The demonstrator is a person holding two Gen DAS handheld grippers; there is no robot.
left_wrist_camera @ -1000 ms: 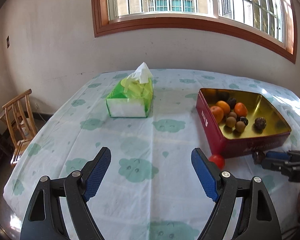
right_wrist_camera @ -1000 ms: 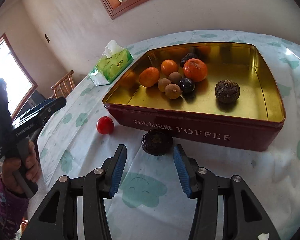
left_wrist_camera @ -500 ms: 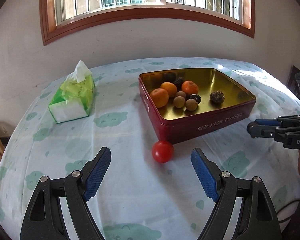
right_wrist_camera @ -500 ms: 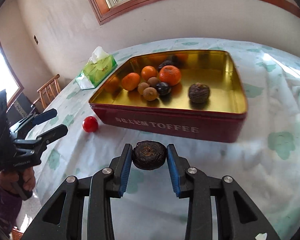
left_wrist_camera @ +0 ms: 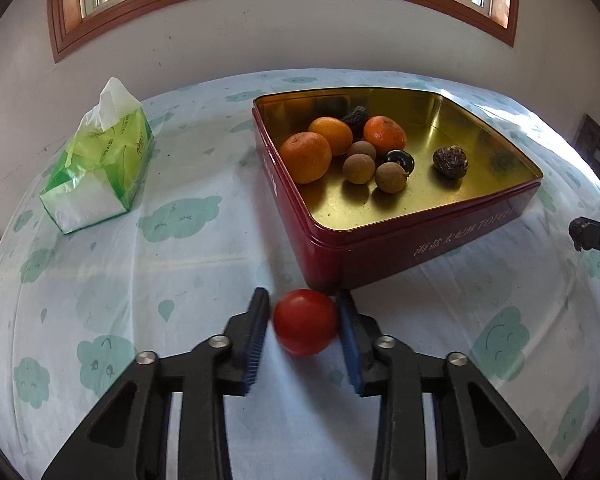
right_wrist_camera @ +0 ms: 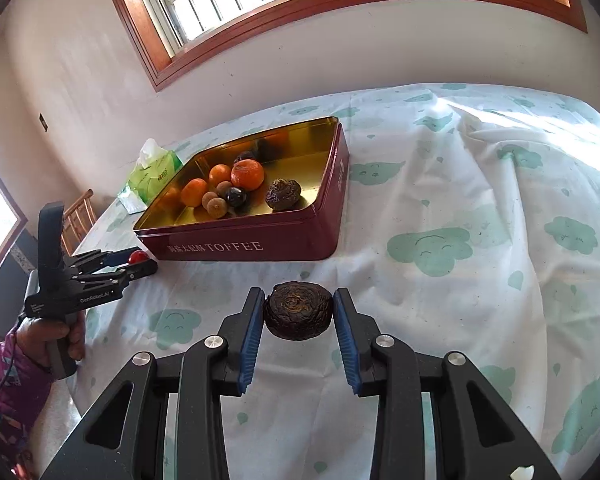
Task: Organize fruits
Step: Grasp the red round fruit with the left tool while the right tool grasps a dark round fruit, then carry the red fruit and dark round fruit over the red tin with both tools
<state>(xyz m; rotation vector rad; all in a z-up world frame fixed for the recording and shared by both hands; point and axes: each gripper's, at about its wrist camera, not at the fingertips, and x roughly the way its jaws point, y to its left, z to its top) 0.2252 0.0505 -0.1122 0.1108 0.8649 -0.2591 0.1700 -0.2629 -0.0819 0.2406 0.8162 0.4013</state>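
Observation:
A red toffee tin with a gold inside stands on the table; it also shows in the right wrist view. It holds oranges, small brown fruits and dark wrinkled fruits. My left gripper has closed around a small red tomato just in front of the tin's near corner; the left pad is slightly blurred beside it. My right gripper is shut on a dark wrinkled fruit and holds it above the cloth, in front of the tin.
A green tissue pack lies left of the tin. The table wears a white cloth with green cloud faces, rumpled at the right. A wooden chair stands past the table's left edge. A wall and window lie behind.
My left gripper has moved in on the tomato and closed around it. My right gripper, shut on the dark fruit, has lifted and drawn back from the tin.

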